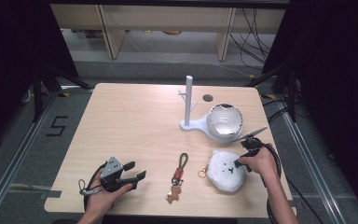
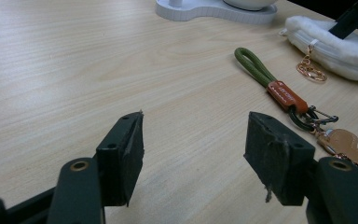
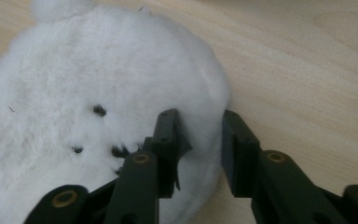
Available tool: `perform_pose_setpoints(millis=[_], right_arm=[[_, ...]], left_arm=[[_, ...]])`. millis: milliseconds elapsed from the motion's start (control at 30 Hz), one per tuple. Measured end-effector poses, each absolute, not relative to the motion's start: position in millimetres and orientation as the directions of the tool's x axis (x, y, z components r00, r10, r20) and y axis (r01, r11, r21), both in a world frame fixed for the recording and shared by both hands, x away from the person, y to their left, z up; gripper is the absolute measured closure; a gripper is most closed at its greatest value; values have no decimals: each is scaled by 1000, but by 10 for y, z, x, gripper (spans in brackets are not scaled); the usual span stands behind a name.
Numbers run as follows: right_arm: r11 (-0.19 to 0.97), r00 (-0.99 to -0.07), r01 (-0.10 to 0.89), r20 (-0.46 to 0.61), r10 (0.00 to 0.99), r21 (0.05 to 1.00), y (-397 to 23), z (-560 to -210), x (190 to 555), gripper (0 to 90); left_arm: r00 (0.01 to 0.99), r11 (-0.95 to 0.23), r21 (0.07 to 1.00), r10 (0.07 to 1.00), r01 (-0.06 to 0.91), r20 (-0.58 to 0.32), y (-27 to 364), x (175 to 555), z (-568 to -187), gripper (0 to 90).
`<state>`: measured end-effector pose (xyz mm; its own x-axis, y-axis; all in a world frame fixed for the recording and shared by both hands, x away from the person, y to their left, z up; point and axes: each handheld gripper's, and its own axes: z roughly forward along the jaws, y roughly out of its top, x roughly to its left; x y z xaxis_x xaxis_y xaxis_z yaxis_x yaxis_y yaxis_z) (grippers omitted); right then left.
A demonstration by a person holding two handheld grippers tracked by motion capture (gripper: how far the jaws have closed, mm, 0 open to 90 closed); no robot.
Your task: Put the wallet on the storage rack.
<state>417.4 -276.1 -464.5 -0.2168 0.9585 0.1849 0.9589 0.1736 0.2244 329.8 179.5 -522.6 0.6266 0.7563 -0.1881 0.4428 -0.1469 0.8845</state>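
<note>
A white fluffy pouch with a small face [image 1: 221,172] [image 3: 98,70] lies at the table's front right, a gold clasp [image 1: 202,172] [image 2: 311,71] at its left edge. My right gripper [image 1: 239,162] [image 3: 200,126] is shut on the pouch's right edge, with fur pinched between the narrow jaws. A green strap keychain [image 1: 182,163] [image 2: 261,74] with a brown bear charm [image 1: 173,193] [image 2: 349,144] lies left of the pouch. My left gripper [image 1: 137,170] [image 2: 193,135] rests near the front left, open, with bare table between its jaws.
A white stand with an upright peg post [image 1: 189,100] and a shiny domed bowl [image 1: 224,120] sits behind the pouch; the stand's base [image 2: 214,11] is in the left gripper view. A dark round hole [image 1: 208,98] marks the table [image 1: 130,121] behind it.
</note>
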Motion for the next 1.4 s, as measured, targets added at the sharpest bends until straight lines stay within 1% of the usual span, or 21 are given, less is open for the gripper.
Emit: perform_pose_setpoints(millis=[33, 100, 167, 200, 233, 300, 333, 367, 400, 567, 700, 733, 767, 833, 867, 933, 1133, 1233, 1267, 1333, 1400], right_arm=[[219, -264, 944, 165, 950, 247, -2796, -4658, 4187, 742], [231, -281, 936, 172, 944, 264, -2800, -4662, 4184, 780], [178, -230, 952, 198, 953, 249, -2781, -4647, 4154, 795], [189, -241, 952, 206, 949, 243, -2793, -4637, 4150, 799], [226, -283, 930, 173, 943, 290, -2834, -4656, 4155, 803], [220, -282, 925, 174, 944, 310, -2837, -4641, 4126, 809], [178, -243, 938, 197, 950, 298, -2809, -4618, 4096, 813], [237, -313, 904, 172, 934, 355, -2851, -4630, 4100, 817], [209, -280, 918, 176, 944, 338, -2836, -4599, 4072, 820], [225, -317, 878, 162, 934, 422, -2857, -4515, 3966, 832], [227, -357, 833, 177, 917, 504, -2872, -4407, 3874, 839], [214, -355, 826, 185, 916, 522, -2866, -4371, 3849, 840], [216, -359, 818, 179, 916, 534, -2869, -4342, 3829, 842], [198, -360, 814, 206, 910, 546, -2858, -4271, 3790, 843], [207, -374, 799, 197, 906, 565, -2862, -4239, 3770, 843], [199, -370, 784, 185, 910, 588, -2840, -4188, 3736, 844], [158, -376, 733, 201, 905, 662, -2805, -4071, 3671, 848], [156, -386, 690, 177, 905, 707, -2796, -4027, 3667, 848], [150, -390, 682, 183, 902, 716, -2797, -4014, 3665, 849], [151, -382, 667, 160, 910, 729, -2793, -3983, 3657, 849], [137, -379, 660, 170, 910, 739, -2786, -3948, 3643, 850]], left_arm=[[622, -142, 883, 759, 448, -193, 1794, 3296, -5227, 368], [626, -153, 883, 758, 444, -184, 1804, 3300, -5224, 368], [627, -153, 883, 757, 443, -184, 1805, 3300, -5224, 368], [627, -154, 883, 757, 443, -183, 1807, 3300, -5224, 368], [627, -153, 884, 757, 442, -183, 1807, 3300, -5224, 368], [632, -142, 888, 750, 438, -192, 1805, 3305, -5232, 368], [628, -136, 886, 753, 443, -199, 1803, 3304, -5234, 368], [625, -132, 885, 754, 446, -202, 1801, 3304, -5235, 368], [626, -133, 885, 753, 445, -202, 1802, 3304, -5234, 368], [627, -134, 886, 753, 444, -200, 1801, 3301, -5234, 368], [627, -136, 885, 753, 445, -200, 1801, 3301, -5234, 369], [627, -136, 885, 753, 445, -199, 1801, 3301, -5234, 369], [630, -144, 887, 753, 439, -189, 1805, 3303, -5232, 369], [631, -146, 889, 753, 435, -185, 1804, 3302, -5231, 369], [632, -145, 889, 753, 434, -185, 1804, 3301, -5232, 369], [628, -138, 887, 753, 440, -195, 1801, 3299, -5234, 369], [625, -132, 886, 754, 444, -201, 1800, 3297, -5235, 369], [626, -132, 886, 753, 445, -202, 1803, 3298, -5235, 369], [625, -131, 886, 754, 445, -202, 1802, 3298, -5235, 369], [624, -130, 886, 755, 444, -202, 1802, 3296, -5235, 369], [626, -132, 886, 753, 445, -202, 1804, 3297, -5234, 369]])
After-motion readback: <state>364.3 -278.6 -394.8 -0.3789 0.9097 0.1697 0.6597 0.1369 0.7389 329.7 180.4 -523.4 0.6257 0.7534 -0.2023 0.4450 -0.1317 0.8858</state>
